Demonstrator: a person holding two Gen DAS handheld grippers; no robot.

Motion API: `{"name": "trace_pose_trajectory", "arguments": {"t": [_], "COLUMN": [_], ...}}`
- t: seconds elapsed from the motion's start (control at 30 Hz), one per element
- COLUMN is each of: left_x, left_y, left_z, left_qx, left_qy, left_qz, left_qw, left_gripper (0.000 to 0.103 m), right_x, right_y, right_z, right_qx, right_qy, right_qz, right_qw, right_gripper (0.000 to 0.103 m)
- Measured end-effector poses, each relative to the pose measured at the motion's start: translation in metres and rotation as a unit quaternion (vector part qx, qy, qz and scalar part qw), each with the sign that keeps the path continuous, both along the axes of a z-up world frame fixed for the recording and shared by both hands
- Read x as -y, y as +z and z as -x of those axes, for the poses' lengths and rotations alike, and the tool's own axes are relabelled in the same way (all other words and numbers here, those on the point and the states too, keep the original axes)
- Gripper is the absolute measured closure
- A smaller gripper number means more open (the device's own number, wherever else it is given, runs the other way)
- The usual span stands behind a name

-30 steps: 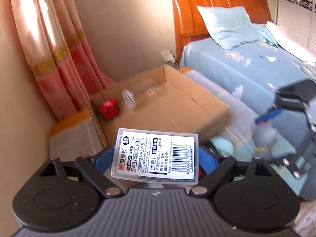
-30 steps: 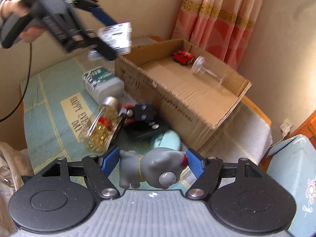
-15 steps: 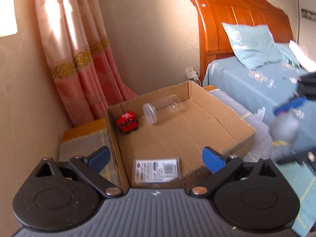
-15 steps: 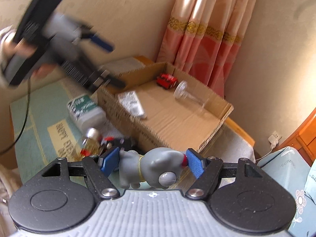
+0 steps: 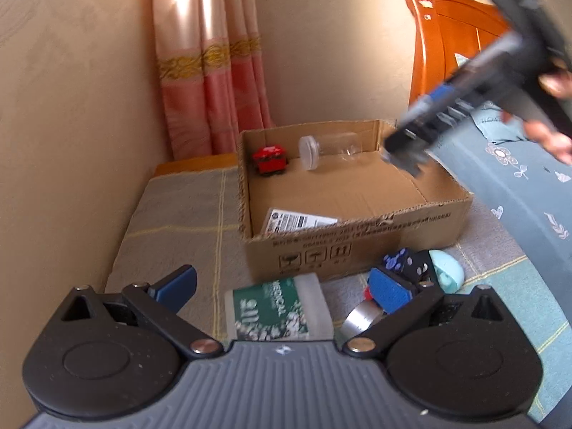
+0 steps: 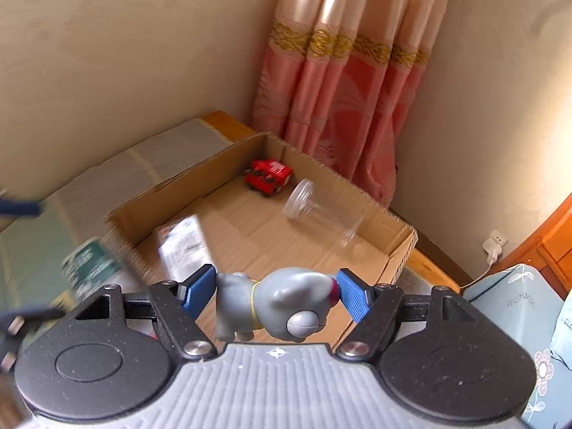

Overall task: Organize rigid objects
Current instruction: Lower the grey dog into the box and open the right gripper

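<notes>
A shallow cardboard box (image 5: 357, 246) (image 6: 400, 246) holds a red toy car (image 5: 270, 159) (image 6: 268, 176), a clear plastic jar (image 5: 327, 146) (image 6: 321, 216) on its side and a flat labelled plastic case (image 5: 298, 221) (image 6: 182, 246). My left gripper (image 5: 282, 286) is open and empty, low in front of the box, above a green-labelled white bottle (image 5: 279, 309). My right gripper (image 6: 277, 291) is shut on a grey toy animal (image 6: 275, 304) and holds it above the box's near right part. In the left wrist view it (image 5: 411, 150) is blurred over the box's far right corner.
Small items lie in front of the box: a black dotted object (image 5: 411, 262), a pale teal round thing (image 5: 447, 271) and a metal-capped bottle (image 5: 361, 318). Pink curtain (image 6: 339, 89) and wall stand behind the box. A bed with an orange headboard (image 5: 454, 35) is to the right.
My left gripper, open since letting go of the labelled case into the box, has drawn back and down to the items in front. My right gripper carried the grey toy over the box.
</notes>
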State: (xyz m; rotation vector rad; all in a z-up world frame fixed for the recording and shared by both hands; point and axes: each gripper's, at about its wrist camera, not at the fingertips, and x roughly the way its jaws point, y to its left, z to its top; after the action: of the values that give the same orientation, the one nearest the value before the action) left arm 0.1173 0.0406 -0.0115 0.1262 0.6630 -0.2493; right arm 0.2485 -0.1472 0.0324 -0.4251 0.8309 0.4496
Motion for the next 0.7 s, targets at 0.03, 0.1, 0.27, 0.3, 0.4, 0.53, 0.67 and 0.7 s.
{"name": "trace_pose_trajectory", "arguments": {"t": [0.03,0.1,0.27,0.3,0.4,0.53,0.67,0.7], "left_x": [-0.004,-0.009,-0.018,-0.019,-0.021,-0.018,-0.012,-0.011], "left_y": [0.0,0.002,0.002,0.002,-0.001,-0.005,-0.008,-0.009], "left_z": [0.002,0.002,0.006,0.006,0.003,0.0,0.001,0.001], "left_qx": [0.0,0.004,0.013,0.012,0.008,-0.003,-0.007,-0.009], "left_qy": [0.003,0.009,0.015,0.016,0.019,0.018,0.012,0.01], "left_qz": [0.006,0.012,0.013,0.013,0.014,0.017,0.008,0.005], "left_qw": [1.0,0.9999,0.9997,0.9997,0.9997,0.9997,0.9999,0.9999], "left_gripper": [0.001,0.001,0.001,0.001,0.001,0.001,0.001,0.001], "right_x": [-0.004,-0.009,-0.008,-0.006,-0.002,-0.001,0.004,0.006], "right_y": [-0.001,-0.002,0.0,0.002,0.003,0.005,0.006,0.005], "right_z": [-0.011,-0.034,-0.057,-0.054,-0.04,-0.021,0.0,0.005], "right_qx": [-0.002,-0.006,0.008,0.01,0.007,0.005,0.002,0.0], "right_qy": [-0.008,-0.039,-0.118,-0.119,-0.12,-0.123,-0.134,-0.138], "right_qz": [0.0,-0.001,-0.02,-0.031,-0.036,-0.028,-0.038,-0.041], "right_qw": [1.0,0.999,0.993,0.992,0.992,0.992,0.99,0.99], "right_gripper": [0.025,0.024,0.0,0.0,0.0,0.0,0.0,0.0]}}
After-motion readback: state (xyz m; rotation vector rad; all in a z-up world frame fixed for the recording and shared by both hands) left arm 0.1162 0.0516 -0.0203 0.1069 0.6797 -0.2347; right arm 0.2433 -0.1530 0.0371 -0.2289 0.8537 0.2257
